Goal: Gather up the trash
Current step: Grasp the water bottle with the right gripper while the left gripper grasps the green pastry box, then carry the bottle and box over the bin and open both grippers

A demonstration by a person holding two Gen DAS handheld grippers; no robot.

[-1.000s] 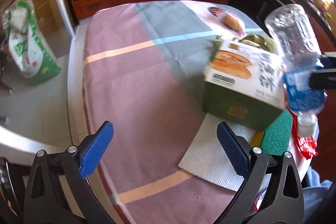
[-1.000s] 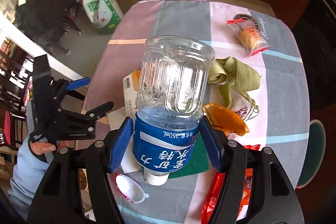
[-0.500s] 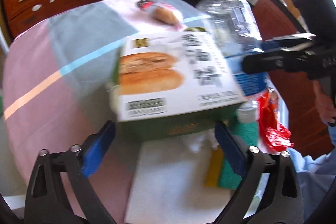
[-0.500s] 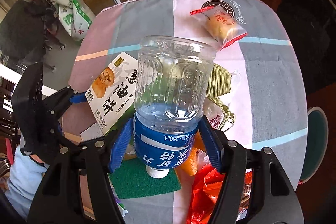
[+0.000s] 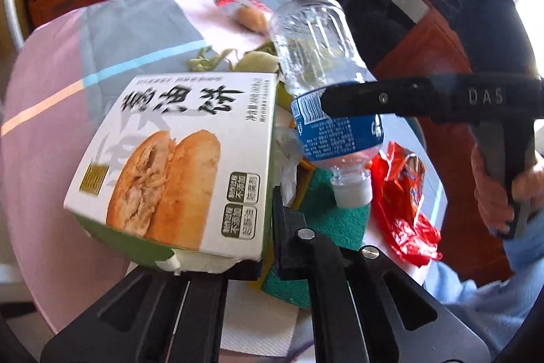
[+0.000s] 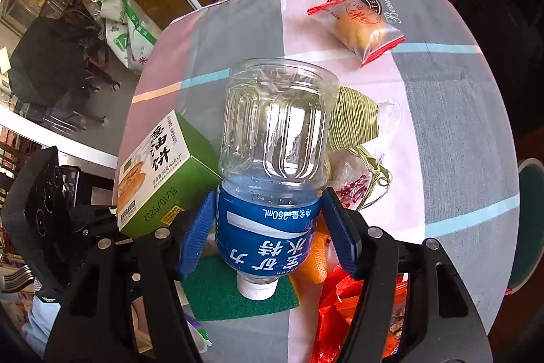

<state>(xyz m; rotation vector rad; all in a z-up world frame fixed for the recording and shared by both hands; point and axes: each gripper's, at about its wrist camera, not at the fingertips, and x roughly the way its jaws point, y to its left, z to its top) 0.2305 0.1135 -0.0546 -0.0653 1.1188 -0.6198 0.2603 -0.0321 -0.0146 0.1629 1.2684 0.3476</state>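
The right gripper [image 6: 268,237] is clamped on a clear water bottle [image 6: 272,159], its blue pads pressed against the blue label, cap pointing down and base up toward twelve o'clock; the bottle hangs above a green scouring pad [image 6: 221,291] on the desk [image 6: 452,125]. The left gripper [image 5: 268,257] has just been closing and its jaws now stand drawn together; a flap of the green-and-white pastry box [image 5: 176,159] sits right at them, the box tilted up and filling the left wrist view from nine to twelve o'clock; whether the pads actually pinch the flap cannot be told, since the box hides them. In the right wrist view the box lies at nine o'clock of the bottle; a red wrapper [image 6: 340,322] at five o'clock; folded green leaves [image 6: 353,121] at two o'clock, just behind the bottle; a bagged bun [image 6: 360,29] farther off at one o'clock; the cloth is striped grey, pink and pale blue.
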